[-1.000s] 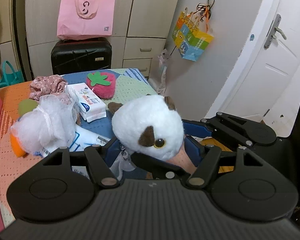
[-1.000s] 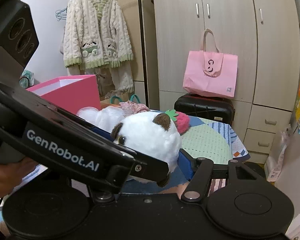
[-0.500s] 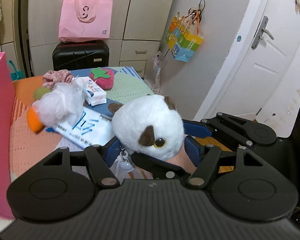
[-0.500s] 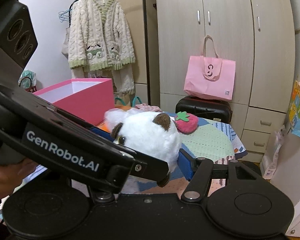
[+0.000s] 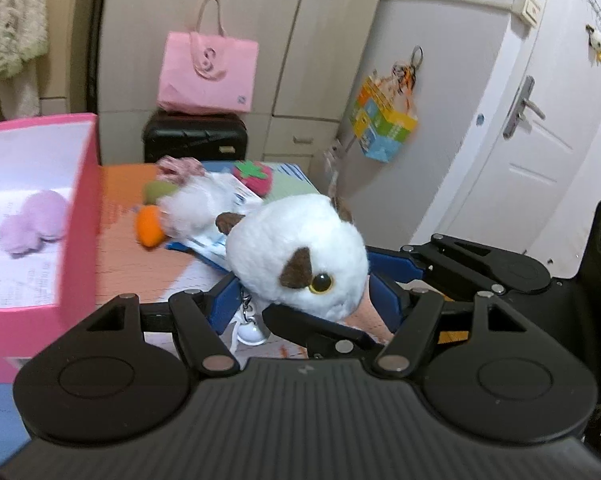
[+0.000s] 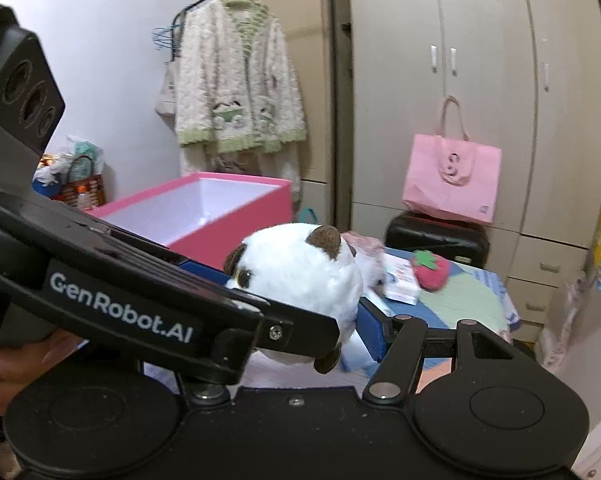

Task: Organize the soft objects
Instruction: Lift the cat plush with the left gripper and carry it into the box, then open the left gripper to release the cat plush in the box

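Observation:
A round white plush toy with brown ears and a yellow eye is held in the air between both grippers. My left gripper is shut on it, a blue pad against each side. My right gripper comes in from the right and is shut on the same white plush toy. An open pink box stands at the left with a purple plush inside. In the right wrist view the pink box lies just beyond the toy. The left gripper's body hides the right gripper's left finger.
On the patterned table lie a fluffy white duck toy, a strawberry plush, a pink cloth and a tissue pack. A pink tote sits on a black suitcase. A cardigan hangs left; a white door stands right.
Both grippers have carried the white plush toy up and to the left. The pink box has come into view at the left, and the table's other objects have slid back.

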A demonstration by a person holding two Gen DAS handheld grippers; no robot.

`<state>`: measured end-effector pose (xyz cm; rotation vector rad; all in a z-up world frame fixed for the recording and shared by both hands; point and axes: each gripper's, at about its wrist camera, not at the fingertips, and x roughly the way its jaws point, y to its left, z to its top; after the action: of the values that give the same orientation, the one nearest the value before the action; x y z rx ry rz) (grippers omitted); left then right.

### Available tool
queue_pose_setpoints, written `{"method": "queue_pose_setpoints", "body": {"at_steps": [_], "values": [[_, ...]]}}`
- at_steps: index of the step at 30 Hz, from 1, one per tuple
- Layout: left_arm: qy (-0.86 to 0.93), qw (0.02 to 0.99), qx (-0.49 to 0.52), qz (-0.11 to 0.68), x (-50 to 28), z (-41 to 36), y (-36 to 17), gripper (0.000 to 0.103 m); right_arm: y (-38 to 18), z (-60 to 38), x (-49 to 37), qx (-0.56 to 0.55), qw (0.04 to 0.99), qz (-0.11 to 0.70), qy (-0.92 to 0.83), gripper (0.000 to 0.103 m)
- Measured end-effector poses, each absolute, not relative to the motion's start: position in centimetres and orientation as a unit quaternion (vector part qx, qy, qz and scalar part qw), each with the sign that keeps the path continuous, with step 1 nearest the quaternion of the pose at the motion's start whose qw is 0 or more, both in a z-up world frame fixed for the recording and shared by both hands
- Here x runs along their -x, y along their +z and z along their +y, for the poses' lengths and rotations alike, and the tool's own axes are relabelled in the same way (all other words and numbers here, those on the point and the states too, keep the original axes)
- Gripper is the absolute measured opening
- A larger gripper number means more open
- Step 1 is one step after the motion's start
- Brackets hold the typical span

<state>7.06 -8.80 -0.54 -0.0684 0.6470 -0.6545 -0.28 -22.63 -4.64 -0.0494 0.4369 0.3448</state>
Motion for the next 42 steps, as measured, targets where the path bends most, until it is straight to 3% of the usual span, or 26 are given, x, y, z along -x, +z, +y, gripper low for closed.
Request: {"method": "queue_pose_setpoints", "body": {"at_steps": [7,23,36,42], "values": [[-0.283,0.918,0.052,0.274,-6.5,-4.3,0.8,0.068,-3.3,-19.0,-0.7,-0.004,0.956,0.210,0.206,0.067],[-0.196,0.950,0.059,0.234,-10.5,2.6,3.7,0.068,0.0,-10.7,-6.7,0.041,0.944,0.183,0.273,0.067],[-0.153,0.921,0.101,0.343,-18.3,7.2,-1.7,0.068,-4.5,-5.9,-14.5,0.050,0.905,0.269,0.327,0.066],[-0.147,0.916,0.075,0.366,-19.3,7.6,-2.4,0.068,-5.4,-4.5,-15.2,0.089,0.892,0.303,0.323,0.066]]}}
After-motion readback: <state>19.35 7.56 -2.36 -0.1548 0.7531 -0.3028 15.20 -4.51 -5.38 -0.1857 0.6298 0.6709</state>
